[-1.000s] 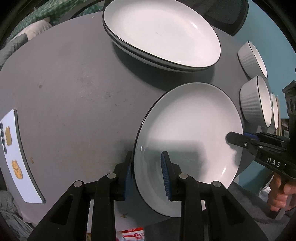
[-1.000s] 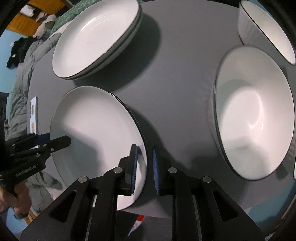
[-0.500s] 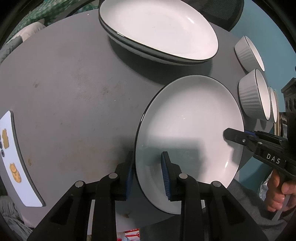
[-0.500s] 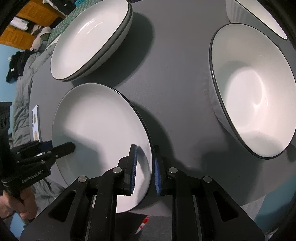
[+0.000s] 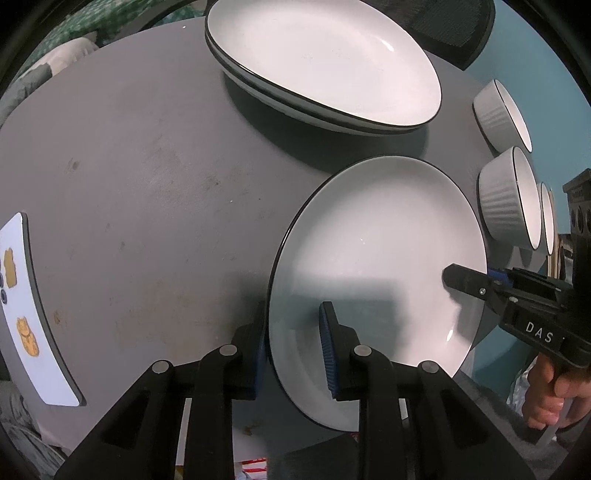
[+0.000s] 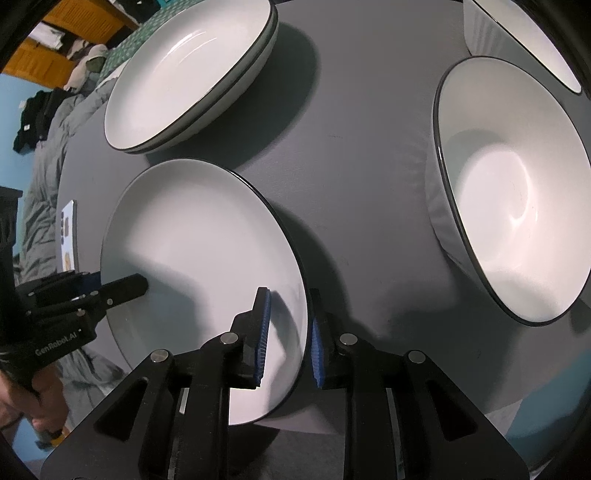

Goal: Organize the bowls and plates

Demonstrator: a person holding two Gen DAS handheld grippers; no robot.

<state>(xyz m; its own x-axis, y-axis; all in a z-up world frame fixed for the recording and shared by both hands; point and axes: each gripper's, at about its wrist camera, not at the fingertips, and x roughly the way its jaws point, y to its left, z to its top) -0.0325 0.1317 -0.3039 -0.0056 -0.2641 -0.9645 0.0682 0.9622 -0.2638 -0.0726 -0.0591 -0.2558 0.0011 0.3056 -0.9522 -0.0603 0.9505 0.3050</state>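
A white plate with a black rim (image 5: 380, 236) (image 6: 199, 236) hangs just above the round grey table (image 5: 129, 166), held at two opposite edges. My left gripper (image 5: 291, 350) is shut on its left rim, one blue pad under the plate and one on its face. My right gripper (image 6: 288, 339) is shut on the opposite rim, and it also shows at the right of the left wrist view. Behind the held plate sits a stack of two matching plates (image 5: 321, 62) (image 6: 188, 70). White ribbed bowls (image 5: 506, 199) (image 6: 513, 192) stand along the right side of the table.
A phone in a white case (image 5: 26, 306) lies at the table's left edge. A further bowl (image 5: 502, 114) sits behind the near one. A black chair back (image 5: 454, 29) stands beyond the stack. A hand (image 5: 554, 398) grips the right tool's handle. Bedding lies left of the table.
Both grips on the plate have held. The right wrist view has shifted a little, so the big bowl looks smaller and further right. The left gripper has stayed in place.
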